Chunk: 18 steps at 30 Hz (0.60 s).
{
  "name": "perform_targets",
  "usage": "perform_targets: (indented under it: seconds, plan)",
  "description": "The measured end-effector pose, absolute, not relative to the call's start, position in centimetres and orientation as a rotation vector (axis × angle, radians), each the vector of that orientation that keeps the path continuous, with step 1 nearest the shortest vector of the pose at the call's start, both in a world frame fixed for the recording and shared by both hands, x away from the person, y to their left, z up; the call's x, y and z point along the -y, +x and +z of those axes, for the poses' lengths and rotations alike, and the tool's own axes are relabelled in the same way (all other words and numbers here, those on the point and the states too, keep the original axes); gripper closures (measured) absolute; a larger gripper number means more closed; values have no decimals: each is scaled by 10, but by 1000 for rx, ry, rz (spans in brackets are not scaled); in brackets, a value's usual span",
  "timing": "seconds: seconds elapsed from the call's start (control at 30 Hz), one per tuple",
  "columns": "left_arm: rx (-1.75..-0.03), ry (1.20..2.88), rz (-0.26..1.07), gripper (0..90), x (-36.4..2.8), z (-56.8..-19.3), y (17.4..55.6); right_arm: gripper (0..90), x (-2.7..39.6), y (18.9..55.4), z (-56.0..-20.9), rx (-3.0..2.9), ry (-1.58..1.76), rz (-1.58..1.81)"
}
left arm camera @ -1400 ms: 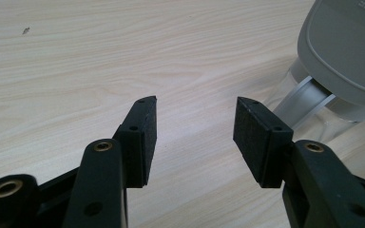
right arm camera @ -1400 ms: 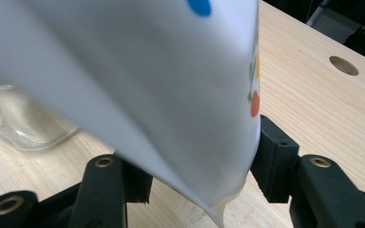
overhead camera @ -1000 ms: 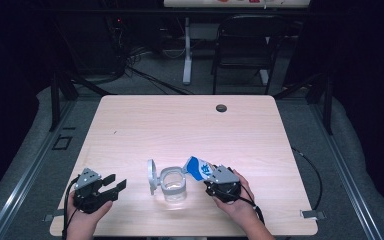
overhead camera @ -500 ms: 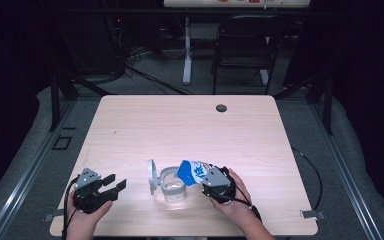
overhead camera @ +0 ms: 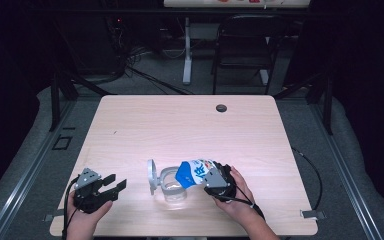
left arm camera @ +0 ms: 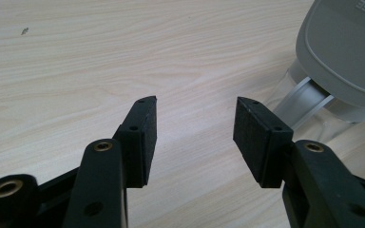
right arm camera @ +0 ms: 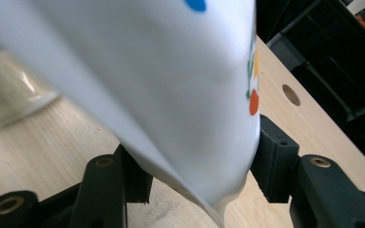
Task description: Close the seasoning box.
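Two hand-held grippers are in play, and the right hand-held gripper [overhead camera: 207, 181] is the one working: its jaws are clamped on a white-and-blue pouch [overhead camera: 194, 173], tipped over so the blue end hangs above the mouth of a clear glass jar [overhead camera: 172, 186]. That tilt reads as a pour, with the pouch's opening aimed down into the jar so the contents land inside rather than on the desk [overhead camera: 190, 125]. From the right gripper view the pouch [right arm camera: 171, 80] sits squarely between the two black jaws, its soft wall pinched at both sides, and the jar's glass rim [right arm camera: 14, 102] curves away at about 9 o'clock. The jar stands near the front edge of the desk, roughly 6 o'clock from its centre, with its grey hinged lid [overhead camera: 151, 176] flipped upright at the jar's 9 o'clock, out of the pouring path. Over at 9 o'clock from the jar, well apart, the left hand-held gripper [overhead camera: 115, 184] rests low by the desk's front left corner, jaws spread wide with nothing between them; its own view looks across bare wood towards the grey lid [left arm camera: 347, 47], which suggests it is parked ready to steady the jar or close that lid once the pour finishes.
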<state>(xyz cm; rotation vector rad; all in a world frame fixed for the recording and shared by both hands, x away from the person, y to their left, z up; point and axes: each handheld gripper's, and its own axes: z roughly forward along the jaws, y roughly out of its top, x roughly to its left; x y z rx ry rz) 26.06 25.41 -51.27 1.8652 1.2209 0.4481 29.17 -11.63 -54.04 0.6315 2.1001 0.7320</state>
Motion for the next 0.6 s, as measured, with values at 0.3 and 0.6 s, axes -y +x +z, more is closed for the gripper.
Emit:
perform_targets:
  seconds: [0.3, 0.6]
  plan:
    - [-1223, 1864, 447, 509, -254, -513, 261, 481, 117, 295, -543, -2102, 612, 666]
    - [-1228, 1873, 440, 509, -256, -513, 261, 481, 120, 299, -546, -2092, 591, 605]
